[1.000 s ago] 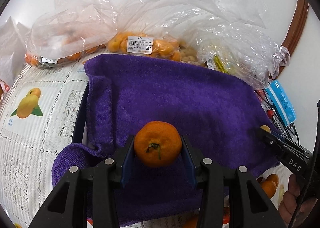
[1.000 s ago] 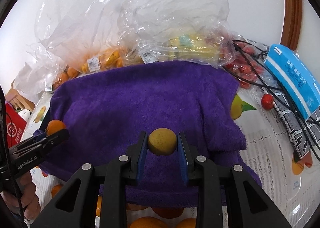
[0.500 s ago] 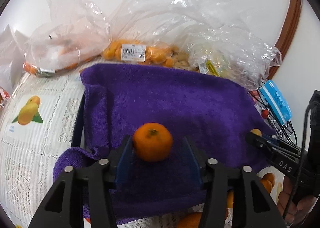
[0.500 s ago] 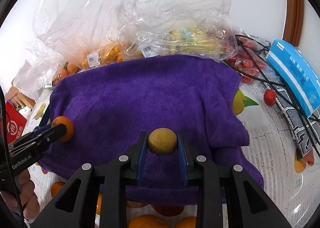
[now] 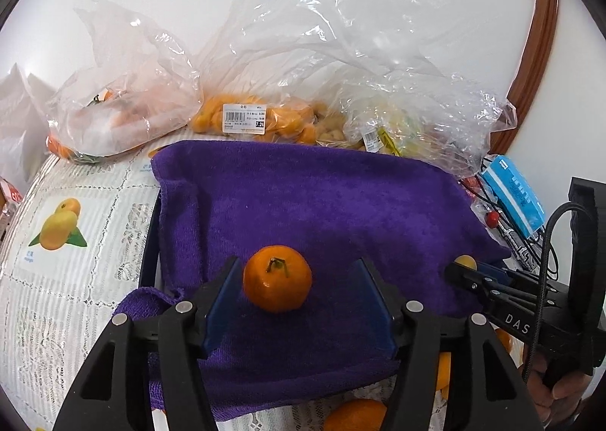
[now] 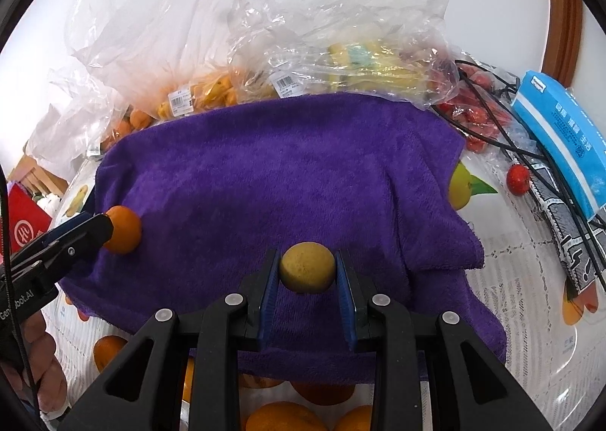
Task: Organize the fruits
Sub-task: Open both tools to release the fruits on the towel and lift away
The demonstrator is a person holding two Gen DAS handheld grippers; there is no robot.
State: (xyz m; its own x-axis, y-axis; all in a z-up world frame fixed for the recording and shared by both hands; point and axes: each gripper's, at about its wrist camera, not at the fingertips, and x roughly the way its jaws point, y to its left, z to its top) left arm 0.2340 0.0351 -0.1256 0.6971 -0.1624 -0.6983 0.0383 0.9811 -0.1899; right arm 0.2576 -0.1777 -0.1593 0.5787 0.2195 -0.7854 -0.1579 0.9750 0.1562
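Left hand-held gripper (image 5: 299,289) is spread wide. The tangerine (image 5: 277,278) sits free on the purple towel (image 5: 322,203) between the blue pads, touching neither as far as we can tell. That one looks placed.

Right hand-held gripper (image 6: 307,289) is clamped on a small yellow fruit (image 6: 307,267), held just above the towel's near edge, not set down yet.

Progress: early, we'd say. One fruit is on the towel, one in hand. Left to sort: loose oranges (image 6: 280,417) on the desk in front of the towel, plus the bagged fruit (image 5: 261,120) behind it and cherry tomatoes (image 6: 518,178) at the right.

Likely next: put the yellow one down well apart from the tangerine.
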